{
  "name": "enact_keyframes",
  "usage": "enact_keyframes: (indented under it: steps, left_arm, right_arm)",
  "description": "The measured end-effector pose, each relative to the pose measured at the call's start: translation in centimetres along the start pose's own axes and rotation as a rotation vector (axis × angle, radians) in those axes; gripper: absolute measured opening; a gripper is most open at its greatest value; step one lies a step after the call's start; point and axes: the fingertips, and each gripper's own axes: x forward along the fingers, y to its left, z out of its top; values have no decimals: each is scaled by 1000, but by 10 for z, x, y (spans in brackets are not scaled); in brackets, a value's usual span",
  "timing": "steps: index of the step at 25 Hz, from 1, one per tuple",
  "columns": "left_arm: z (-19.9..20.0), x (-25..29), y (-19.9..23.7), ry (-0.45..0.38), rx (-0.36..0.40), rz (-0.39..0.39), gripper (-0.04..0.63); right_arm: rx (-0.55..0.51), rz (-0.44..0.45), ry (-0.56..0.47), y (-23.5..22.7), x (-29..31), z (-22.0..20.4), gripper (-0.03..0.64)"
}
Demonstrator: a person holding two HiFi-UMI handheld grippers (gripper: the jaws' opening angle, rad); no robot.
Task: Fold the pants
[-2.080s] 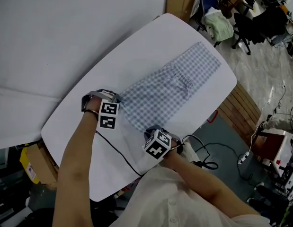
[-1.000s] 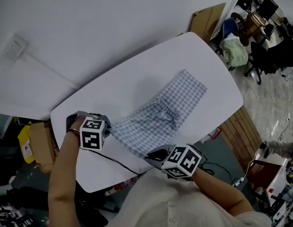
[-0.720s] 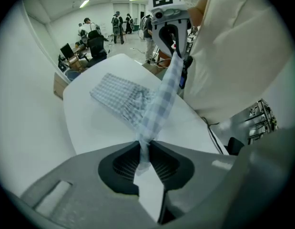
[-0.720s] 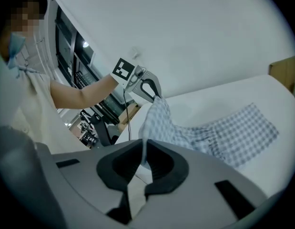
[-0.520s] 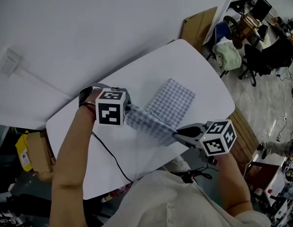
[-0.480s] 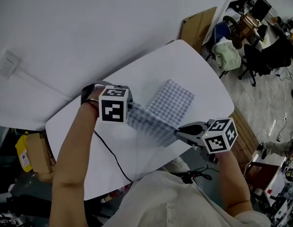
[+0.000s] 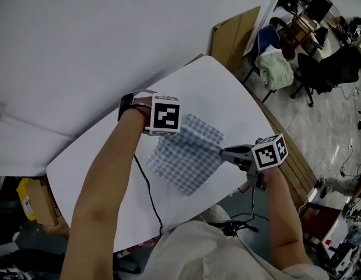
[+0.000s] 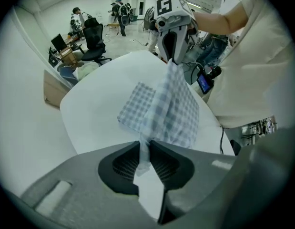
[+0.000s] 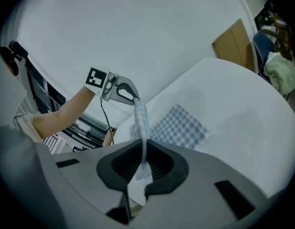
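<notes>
Checked pants [image 7: 189,153] lay partly on the white table [image 7: 98,174] in the head view, one edge raised between left tool [image 7: 168,133] and right tool [image 7: 225,152]. Left gripper view: jaws clamped on that cloth. Right gripper view: jaws likewise pinched the fabric.

The pants [image 7: 189,156] are a fine check of pale blue and white. The table [image 7: 98,174] is plain white, as is the wall [image 7: 81,39]. The left gripper [image 8: 144,151] and right gripper [image 9: 142,165] are grey with black ribbed pads [image 8: 124,163]. Each bears a cube [image 7: 165,114] of black-and-white square markers. The cable [image 7: 150,197] is black. The shirt [image 7: 209,255] is off-white. The cardboard [image 7: 232,34] is brown. A chair [image 7: 267,42] is blue, with a pale green cloth [image 7: 274,69] on it. The floor [image 7: 320,115] is grey and speckled. A container [image 7: 25,198] at the lower left is yellow.
</notes>
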Motion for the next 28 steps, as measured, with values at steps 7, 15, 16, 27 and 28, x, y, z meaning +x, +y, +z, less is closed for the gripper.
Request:
enact_keyframes:
  steps: [7,15,16,27,28]
  left_arm:
    - [19,49,63,36,-65,-108,71]
    - [27,102,102,8,-122,-74,71]
    - [29,106,107,-5,-132,-50,74]
    - [13,74,156,-268,-472,215,201]
    - [11,68,153,-301,-495,225,201]
  right_arm:
    - [57,-43,57,-87,4,24,38]
    - [124,-43,110,-136,21,21,38]
    - [131,-43,111,-140,21,21,40]
    - [80,-188,66,-165,-13,37,107]
    - [34,-226,71,-163,-18,41,107]
